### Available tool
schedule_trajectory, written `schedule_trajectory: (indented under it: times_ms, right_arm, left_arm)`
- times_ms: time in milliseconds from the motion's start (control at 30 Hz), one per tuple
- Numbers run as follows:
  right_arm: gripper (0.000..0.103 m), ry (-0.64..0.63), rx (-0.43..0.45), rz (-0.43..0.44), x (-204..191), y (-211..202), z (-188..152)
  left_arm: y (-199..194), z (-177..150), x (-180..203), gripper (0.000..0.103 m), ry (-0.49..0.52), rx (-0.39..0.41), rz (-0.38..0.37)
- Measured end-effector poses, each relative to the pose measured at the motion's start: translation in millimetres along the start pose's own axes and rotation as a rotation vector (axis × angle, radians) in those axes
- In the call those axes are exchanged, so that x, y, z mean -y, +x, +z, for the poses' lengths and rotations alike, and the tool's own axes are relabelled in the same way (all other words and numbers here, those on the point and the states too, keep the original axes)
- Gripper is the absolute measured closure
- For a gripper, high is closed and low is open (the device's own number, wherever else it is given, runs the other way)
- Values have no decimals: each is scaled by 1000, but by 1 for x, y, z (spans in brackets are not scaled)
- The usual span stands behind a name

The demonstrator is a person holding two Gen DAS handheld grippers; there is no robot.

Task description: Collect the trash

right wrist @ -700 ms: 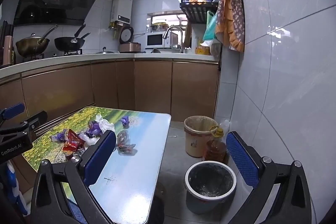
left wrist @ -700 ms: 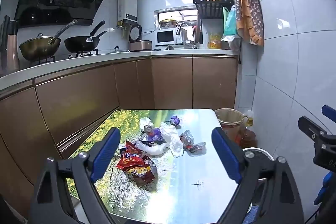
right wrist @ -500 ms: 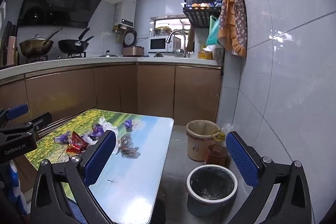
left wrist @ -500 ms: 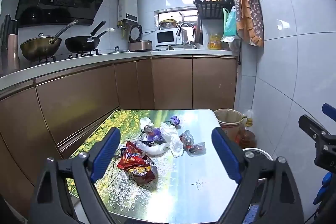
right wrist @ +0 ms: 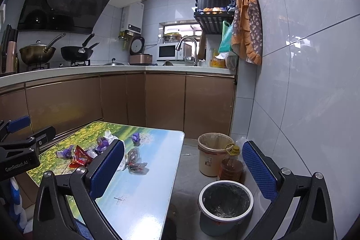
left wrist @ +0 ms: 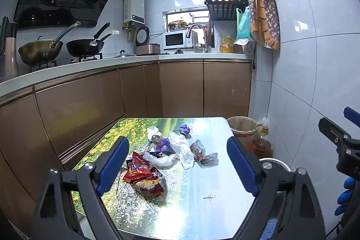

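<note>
Trash lies in a loose pile on the low picture-print table [left wrist: 202, 206]: a red snack bag [left wrist: 144, 179], white plastic [left wrist: 182, 147], purple wrappers [left wrist: 185, 128] and dark clear wrappers [left wrist: 203, 155]. My left gripper [left wrist: 177, 163] is open and empty, held above the table's near part, short of the pile. My right gripper [right wrist: 182, 168] is open and empty, off the table's right edge, above a white-rimmed bin with a black liner [right wrist: 225, 201]. The red bag [right wrist: 78, 156] and dark wrappers [right wrist: 135, 161] also show in the right wrist view.
A tan lined bin [right wrist: 214, 153] and an oil bottle [right wrist: 231, 168] stand on the floor by the tiled right wall. Brown kitchen cabinets [left wrist: 180, 87] run along the left and back. The table [right wrist: 146, 183] fills the left of the floor.
The right gripper's view has tilted and shifted slightly, so the table and bins sit a little differently. The left gripper has barely moved. Both stay open.
</note>
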State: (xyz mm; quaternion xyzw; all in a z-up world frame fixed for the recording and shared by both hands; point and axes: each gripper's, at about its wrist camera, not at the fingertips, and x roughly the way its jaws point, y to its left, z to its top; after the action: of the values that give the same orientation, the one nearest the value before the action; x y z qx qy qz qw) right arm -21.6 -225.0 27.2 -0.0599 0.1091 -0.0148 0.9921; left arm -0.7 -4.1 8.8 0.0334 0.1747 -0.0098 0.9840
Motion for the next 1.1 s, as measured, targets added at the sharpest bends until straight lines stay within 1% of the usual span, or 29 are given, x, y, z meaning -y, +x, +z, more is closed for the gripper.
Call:
schedule_trajectory:
  times_ms: [67,100,233,333,433,467,633,833,967,1100]
  right_arm:
    - [0,-4,-5,-6,-2,3,-2]
    - [0,-5,-21,13,-2,5,-3]
    - [0,-2,-32,9,-3,13,-5]
    - [0,2,-36,8,-3,19,-5]
    - [0,7,-39,14,-3,25,-5]
    - [0,9,-39,17,-3,27,-5]
    - [0,7,-61,47,-7,43,-5]
    - [0,2,-108,70,-13,68,-13]
    - [0,8,-143,103,-15,88,-18]
    - [0,15,-194,148,-18,114,-26]
  left_arm:
    - [4,0,1,15,8,-10,-2]
    - [6,0,1,15,5,-11,-5]
    - [12,1,-1,14,-22,-6,-19]
    - [16,0,-3,15,-67,-4,-35]
    - [22,1,-6,15,-104,-18,-49]
    - [24,2,-7,14,-136,-39,-63]
    - [37,3,-5,14,-139,-61,-61]
    - [62,-4,-8,15,-105,-91,-51]
    - [75,-10,-20,15,-130,-98,-53]
    - [91,-18,-41,15,-162,-120,-46]
